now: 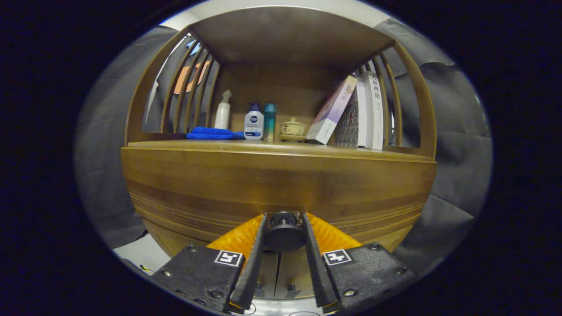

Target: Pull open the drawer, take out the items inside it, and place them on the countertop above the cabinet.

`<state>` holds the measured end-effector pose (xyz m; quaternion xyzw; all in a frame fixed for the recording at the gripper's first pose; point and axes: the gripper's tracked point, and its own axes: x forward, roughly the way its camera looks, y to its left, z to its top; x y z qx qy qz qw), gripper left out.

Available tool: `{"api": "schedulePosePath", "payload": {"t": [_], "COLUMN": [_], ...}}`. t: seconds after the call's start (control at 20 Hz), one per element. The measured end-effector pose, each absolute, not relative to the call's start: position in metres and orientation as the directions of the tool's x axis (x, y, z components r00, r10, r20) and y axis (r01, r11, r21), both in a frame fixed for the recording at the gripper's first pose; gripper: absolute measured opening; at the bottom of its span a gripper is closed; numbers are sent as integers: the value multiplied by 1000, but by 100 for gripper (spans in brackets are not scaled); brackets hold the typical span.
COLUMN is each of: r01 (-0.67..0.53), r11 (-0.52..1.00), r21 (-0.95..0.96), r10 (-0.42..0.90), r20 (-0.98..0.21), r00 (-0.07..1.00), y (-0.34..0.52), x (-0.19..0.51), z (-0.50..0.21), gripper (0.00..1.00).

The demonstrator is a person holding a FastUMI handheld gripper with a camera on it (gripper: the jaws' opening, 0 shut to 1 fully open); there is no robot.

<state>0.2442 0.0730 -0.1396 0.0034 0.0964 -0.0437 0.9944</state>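
The gripper (284,235) pinches the dark drawer knob (284,237) at six o'clock, both fingers pressed on its sides, ready to pull; the drawer front (272,184) sits closed beneath the worktop (263,147).

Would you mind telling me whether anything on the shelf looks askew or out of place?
One box leans against the upright books rather than standing straight. Otherwise nothing stands out; the gripper has its fingers around the drawer knob.

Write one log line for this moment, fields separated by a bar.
stage: grasping knob | gripper: shut on drawer knob | drawer: closed | countertop: bottles, cloth, books
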Motion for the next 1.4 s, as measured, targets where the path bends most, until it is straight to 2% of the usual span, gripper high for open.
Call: {"api": "schedulePosePath", "payload": {"t": [0.15,0.55,1.4], "r01": [101,86,67], "r11": [993,996,998], "r21": [61,18,13], "r10": [-83,-78,-62], "r20": [-247,-257,-255], "r00": [965,963,965], "y": [74,73,77], "x": [242,240,146], "z": [-141,-140,-141], "gripper": [48,38,36]}}
